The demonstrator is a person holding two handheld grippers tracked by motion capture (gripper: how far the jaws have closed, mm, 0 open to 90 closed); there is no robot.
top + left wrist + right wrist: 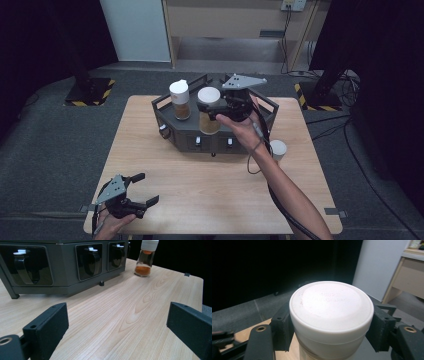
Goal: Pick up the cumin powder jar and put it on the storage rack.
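A dark grey spice rack (172,127) stands at the back middle of the wooden table (200,195). Over its top tray, my right gripper (212,107) is shut on the neck of a jar (209,96) with a white lid and brown contents. The right gripper view has the jaws pressed on both sides just under the lid (331,302). A second white-lidded jar (179,100) stands on the rack to its left. At the table's front left, my left gripper (146,188) is open and holds nothing; its jaws (117,325) are spread wide above bare wood.
A third jar with orange powder (278,150) (146,258) stands on the table to the right of the rack. The rack's front (65,267) has dark windows with white-tipped levers. Beyond the table are stand bases with striped tape and a wooden cabinet.
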